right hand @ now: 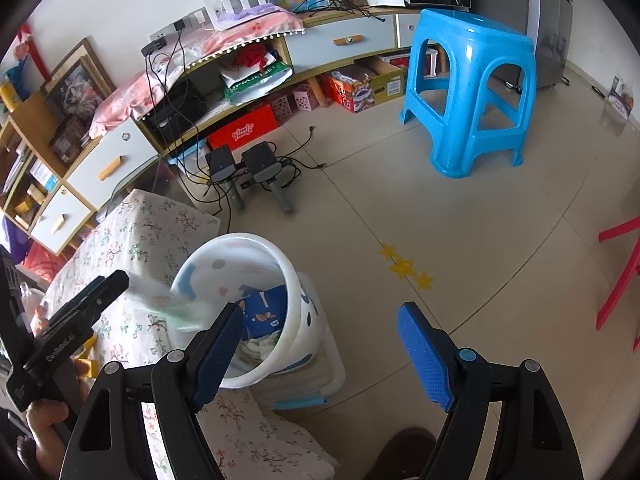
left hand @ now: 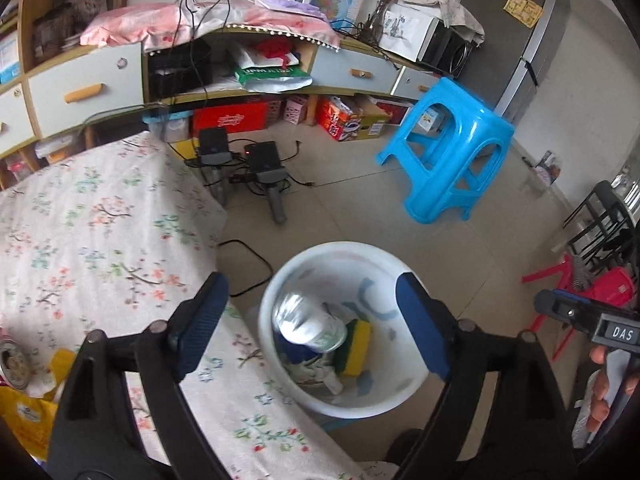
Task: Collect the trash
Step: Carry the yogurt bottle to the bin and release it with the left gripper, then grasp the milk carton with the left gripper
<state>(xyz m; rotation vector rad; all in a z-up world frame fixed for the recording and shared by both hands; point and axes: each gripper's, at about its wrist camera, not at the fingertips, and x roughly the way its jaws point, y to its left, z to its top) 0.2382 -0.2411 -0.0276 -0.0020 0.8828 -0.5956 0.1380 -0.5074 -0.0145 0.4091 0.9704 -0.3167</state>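
Observation:
A white plastic bin stands beside the flowered table. My left gripper is open right above it. A blurred clear bottle with a green label is in mid-air between its fingers, over the bin. Inside the bin lie a yellow-green sponge and crumpled wrappers. In the right wrist view my right gripper is open and empty over the floor beside the bin; the blurred bottle shows at the bin's rim, below the left gripper's finger. A can and yellow packaging lie on the table's near left.
The bin sits on a white box with a blue latch. A blue plastic stool stands on the tiled floor. Two black devices with cables lie near the low cabinet. Red stool legs are at right.

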